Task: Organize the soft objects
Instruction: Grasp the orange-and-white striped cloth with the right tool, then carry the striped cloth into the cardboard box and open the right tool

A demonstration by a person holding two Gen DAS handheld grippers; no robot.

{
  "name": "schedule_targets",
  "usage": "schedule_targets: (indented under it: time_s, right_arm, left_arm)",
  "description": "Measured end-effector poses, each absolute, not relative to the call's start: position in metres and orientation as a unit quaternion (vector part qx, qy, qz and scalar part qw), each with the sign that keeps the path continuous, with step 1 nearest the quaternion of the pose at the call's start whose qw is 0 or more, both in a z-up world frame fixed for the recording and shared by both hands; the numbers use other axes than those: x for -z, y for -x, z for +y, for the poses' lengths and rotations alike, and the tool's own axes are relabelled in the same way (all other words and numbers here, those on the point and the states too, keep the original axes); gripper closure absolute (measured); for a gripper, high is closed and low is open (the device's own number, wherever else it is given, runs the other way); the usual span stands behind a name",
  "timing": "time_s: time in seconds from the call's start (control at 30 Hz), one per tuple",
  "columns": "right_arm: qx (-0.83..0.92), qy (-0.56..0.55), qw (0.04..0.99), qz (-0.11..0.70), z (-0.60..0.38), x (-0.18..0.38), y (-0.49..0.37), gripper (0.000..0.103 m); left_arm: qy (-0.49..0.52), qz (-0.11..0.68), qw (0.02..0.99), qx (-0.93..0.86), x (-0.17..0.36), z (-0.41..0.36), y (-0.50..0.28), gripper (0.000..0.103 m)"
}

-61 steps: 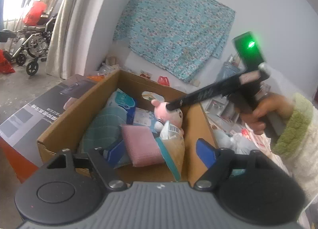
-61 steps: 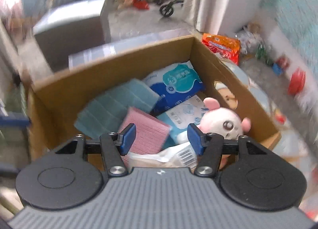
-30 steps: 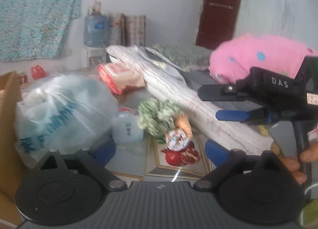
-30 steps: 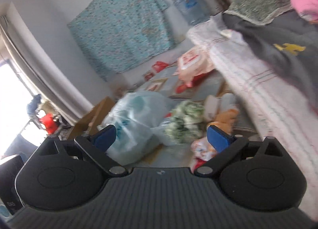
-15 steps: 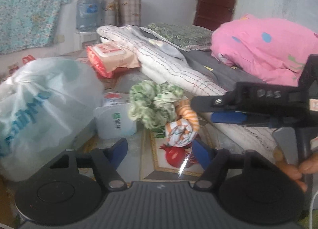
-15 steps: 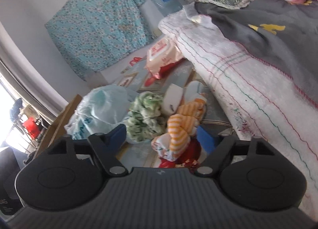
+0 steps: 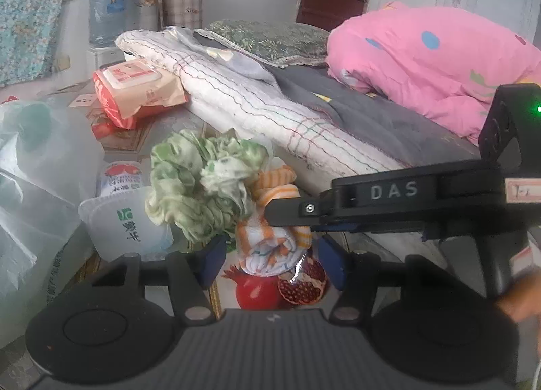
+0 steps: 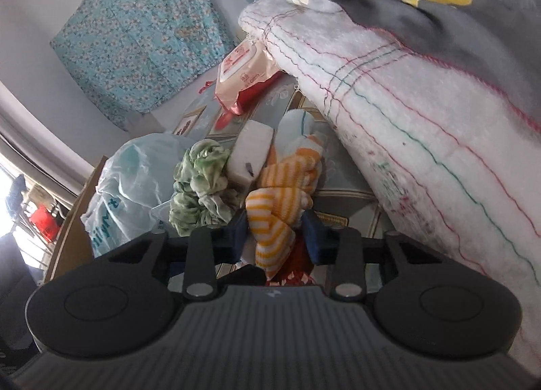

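An orange-and-white striped cloth (image 7: 270, 248) lies bundled on the patterned floor mat, against a crumpled green-and-white cloth (image 7: 199, 187). My left gripper (image 7: 272, 265) straddles the striped bundle with its jaws closing; both blue pads still stand off its sides. My right gripper (image 8: 275, 232) reaches the same striped cloth (image 8: 270, 231) from the right, jaws closing around one end. Its left pad touches the fabric and a narrow gap shows at the right pad. In the left wrist view its black finger (image 7: 338, 202) crosses over the bundle.
A filled plastic bag (image 7: 33, 170) and a white tissue pack (image 7: 128, 227) sit left of the cloths. A red wipes pack (image 7: 135, 92) lies behind. The bed's white blanket (image 7: 270, 112) and pink quilt (image 7: 422, 58) close the right side. A cardboard box edge (image 8: 71, 221) stands far left.
Both grippers swung away from the cardboard box to the pile beside the bed, then sank toward the striped cloth. Both sets of jaws have narrowed around it.
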State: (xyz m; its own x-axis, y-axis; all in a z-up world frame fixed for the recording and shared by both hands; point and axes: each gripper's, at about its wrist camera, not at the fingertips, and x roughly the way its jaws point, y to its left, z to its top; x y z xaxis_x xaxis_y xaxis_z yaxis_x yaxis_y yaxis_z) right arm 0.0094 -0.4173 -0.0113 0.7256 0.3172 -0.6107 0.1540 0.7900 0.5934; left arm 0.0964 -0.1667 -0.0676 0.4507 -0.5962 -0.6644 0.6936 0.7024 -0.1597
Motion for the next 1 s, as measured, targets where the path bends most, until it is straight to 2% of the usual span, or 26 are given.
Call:
schedule_targets:
  time_s: [0.17,0.3,0.33,0.4,0.47,0.5,0.53,0.73,0.8,1.0]
  right_arm:
    - [-0.068,-0.335,0.856,0.387,-0.418,0.01,0.002,0.071]
    - [-0.076,-0.341,0.853,0.388,-0.419,0.008,0.011,0.068]
    - [-0.074,-0.345,0.853,0.385,-0.421,0.007,0.012,0.066]
    - [-0.072,-0.35,0.854,0.378,-0.425,0.006,0.012,0.052]
    - [-0.069,-0.349,0.857,0.372,-0.427,0.005,0.01,0.047]
    - [-0.069,-0.349,0.858,0.372,-0.428,0.005,0.008,0.046]
    - [-0.069,-0.351,0.856,0.373,-0.429,0.008,0.004,0.046]
    - [-0.09,-0.396,0.827,0.389,-0.432,0.025,-0.017,0.046]
    - [-0.081,-0.401,0.825,0.389,-0.432,0.025,-0.017,0.055]
    - [-0.062,-0.415,0.836,0.354,-0.428,0.009,0.013,0.059]
  left_arm:
    - [-0.084,0.367,0.837,0.397,0.069,-0.167,-0.084,0.037]
    - [-0.106,0.367,0.838,0.39,0.074,-0.175,-0.08,0.038]
    - [-0.108,0.371,0.838,0.386,0.076,-0.176,-0.082,0.04]
    - [-0.101,0.381,0.836,0.382,0.079,-0.178,-0.088,0.042]
    - [-0.091,0.39,0.835,0.377,0.081,-0.178,-0.094,0.043]
    - [-0.089,0.393,0.835,0.374,0.082,-0.179,-0.096,0.048]
    - [-0.088,0.392,0.837,0.371,0.083,-0.179,-0.098,0.051]
    - [-0.081,0.387,0.842,0.368,0.084,-0.18,-0.101,0.055]
    - [-0.077,0.385,0.841,0.371,0.083,-0.179,-0.101,0.055]
    - [-0.055,0.369,0.835,0.404,0.067,-0.169,-0.088,0.056]
